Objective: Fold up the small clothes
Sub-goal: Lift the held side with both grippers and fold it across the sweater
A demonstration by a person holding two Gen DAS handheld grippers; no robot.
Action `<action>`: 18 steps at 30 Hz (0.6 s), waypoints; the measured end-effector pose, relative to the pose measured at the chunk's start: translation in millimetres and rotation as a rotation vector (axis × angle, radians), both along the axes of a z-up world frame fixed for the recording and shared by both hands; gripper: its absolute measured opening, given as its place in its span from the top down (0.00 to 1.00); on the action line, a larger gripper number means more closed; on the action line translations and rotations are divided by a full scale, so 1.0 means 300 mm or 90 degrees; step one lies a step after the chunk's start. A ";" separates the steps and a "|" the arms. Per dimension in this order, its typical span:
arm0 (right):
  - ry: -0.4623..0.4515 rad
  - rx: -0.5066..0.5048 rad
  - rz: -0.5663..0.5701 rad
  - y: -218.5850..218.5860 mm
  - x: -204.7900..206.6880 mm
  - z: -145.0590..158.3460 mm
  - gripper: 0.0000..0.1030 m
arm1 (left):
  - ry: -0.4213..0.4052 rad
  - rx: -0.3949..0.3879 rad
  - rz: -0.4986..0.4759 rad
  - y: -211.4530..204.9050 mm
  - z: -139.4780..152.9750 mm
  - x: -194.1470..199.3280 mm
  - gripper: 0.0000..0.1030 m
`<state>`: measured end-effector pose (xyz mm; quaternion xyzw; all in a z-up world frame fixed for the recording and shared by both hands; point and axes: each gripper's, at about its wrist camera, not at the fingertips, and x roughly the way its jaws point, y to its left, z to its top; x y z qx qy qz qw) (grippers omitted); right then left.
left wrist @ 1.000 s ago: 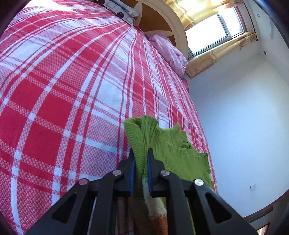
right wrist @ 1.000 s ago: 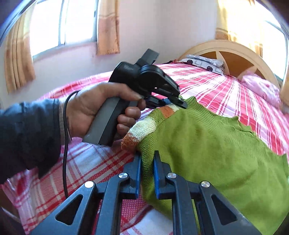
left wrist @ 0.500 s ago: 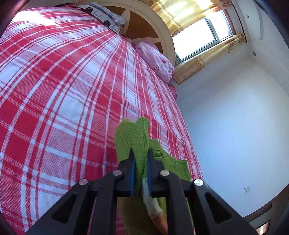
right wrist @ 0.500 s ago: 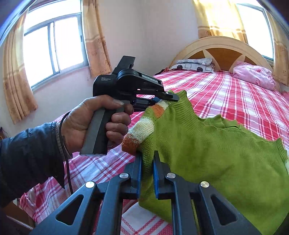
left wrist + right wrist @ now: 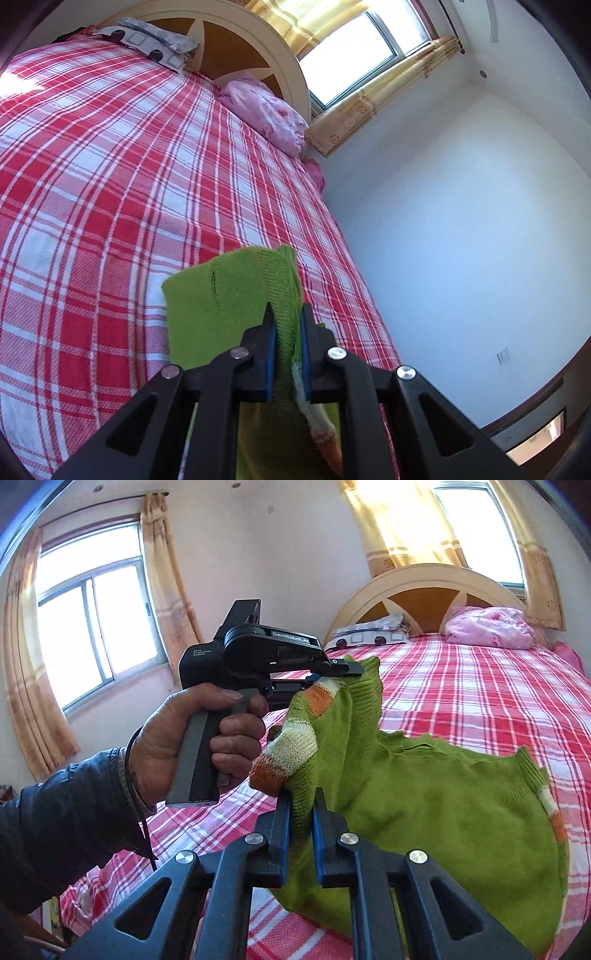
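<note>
Green sweater (image 5: 436,805) held up over the bed (image 5: 110,177), pinched at one edge by both grippers; far hem and one striped cuff (image 5: 554,812) trail down toward the plaid cover, whether touching it cannot be told. Left gripper (image 5: 286,332) clamped tight on a ridge of knit, jaws all but closed; seen from the right view, it grips the upper corner near an orange-and-cream cuff. Right gripper (image 5: 300,805) likewise nipped onto the fabric just below the nearer striped cuff (image 5: 284,753), jaws narrow with cloth between. Left hand (image 5: 199,746) wraps that tool's handle.

Progress, as judged: early; no fold visible, garment hangs bunched and creased, sleeves loose. Left to do: spread it flat on the bed, bring sleeves in, fold the body over. Pink pillow (image 5: 266,110) and headboard (image 5: 428,590) well apart from the work.
</note>
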<state>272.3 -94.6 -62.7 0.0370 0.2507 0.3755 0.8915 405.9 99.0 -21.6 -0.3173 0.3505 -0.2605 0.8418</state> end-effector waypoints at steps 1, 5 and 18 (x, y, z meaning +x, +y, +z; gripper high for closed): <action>0.001 0.003 -0.005 -0.020 -0.001 0.001 0.91 | 0.002 0.002 -0.004 -0.026 -0.001 0.009 0.89; 0.008 0.011 -0.022 -0.102 0.003 0.000 0.91 | 0.009 0.004 -0.019 -0.108 -0.008 0.030 0.89; 0.056 0.033 -0.073 -0.368 0.005 -0.043 0.91 | 0.030 0.035 -0.087 -0.387 -0.036 0.062 0.89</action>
